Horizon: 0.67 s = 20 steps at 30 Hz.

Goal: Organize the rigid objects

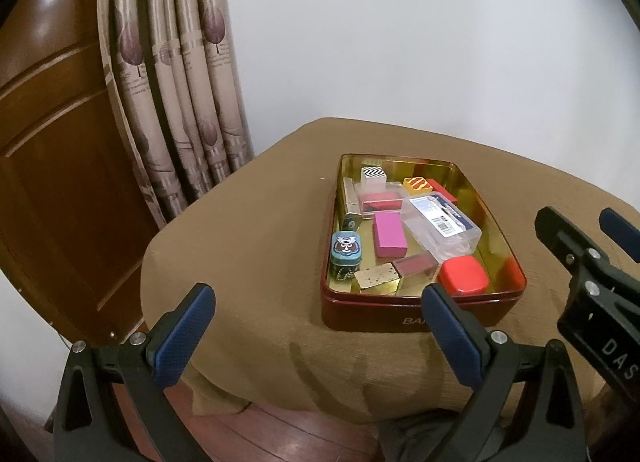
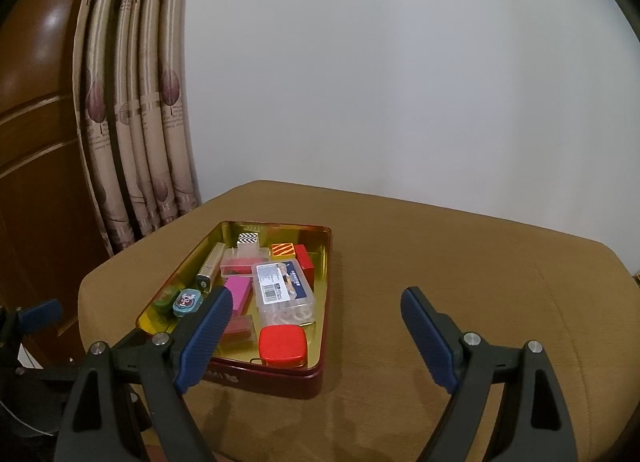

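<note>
A dark red tin (image 1: 360, 314) with a gold inside sits on the brown-clothed table (image 1: 248, 230). It holds several small things: a red rounded box (image 1: 464, 275), a clear plastic case (image 1: 440, 222), a pink block (image 1: 389, 235), a teal cartoon tin (image 1: 346, 248) and a zigzag block (image 1: 374, 175). My left gripper (image 1: 320, 302) is open and empty, in front of the tin's near wall. My right gripper (image 2: 316, 306) is open and empty over the tin's (image 2: 276, 382) near right corner. The red box (image 2: 282, 344) and the clear case (image 2: 284, 286) show there too.
A patterned curtain (image 1: 172, 82) and a wooden door (image 1: 52, 134) stand to the left, a white wall behind. The right gripper's body (image 1: 592, 274) shows at the right edge of the left wrist view. Bare cloth (image 2: 460, 262) lies right of the tin.
</note>
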Tool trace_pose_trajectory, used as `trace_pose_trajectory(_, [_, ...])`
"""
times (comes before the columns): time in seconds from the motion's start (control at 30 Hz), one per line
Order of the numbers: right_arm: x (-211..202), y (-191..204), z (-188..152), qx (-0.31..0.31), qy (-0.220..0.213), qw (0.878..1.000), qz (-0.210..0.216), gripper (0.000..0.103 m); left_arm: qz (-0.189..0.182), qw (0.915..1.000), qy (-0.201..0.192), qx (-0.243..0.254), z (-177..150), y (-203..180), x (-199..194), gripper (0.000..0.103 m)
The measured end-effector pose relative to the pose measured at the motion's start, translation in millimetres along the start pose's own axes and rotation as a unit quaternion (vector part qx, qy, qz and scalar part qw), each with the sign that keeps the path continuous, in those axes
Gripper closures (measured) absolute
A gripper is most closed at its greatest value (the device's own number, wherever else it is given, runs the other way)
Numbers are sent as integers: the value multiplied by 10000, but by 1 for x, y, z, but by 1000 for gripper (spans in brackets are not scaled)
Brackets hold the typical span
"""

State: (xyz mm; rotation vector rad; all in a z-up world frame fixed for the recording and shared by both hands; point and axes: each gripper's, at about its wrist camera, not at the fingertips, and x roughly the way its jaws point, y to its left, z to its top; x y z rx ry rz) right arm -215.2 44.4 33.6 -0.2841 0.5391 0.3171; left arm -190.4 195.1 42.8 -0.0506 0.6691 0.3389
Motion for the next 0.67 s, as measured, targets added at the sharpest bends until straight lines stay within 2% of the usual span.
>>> trace_pose_trajectory(0.67, [0, -2, 0, 54, -33, 10000, 62, 14, 8, 9999, 111, 86, 4, -1, -4, 1])
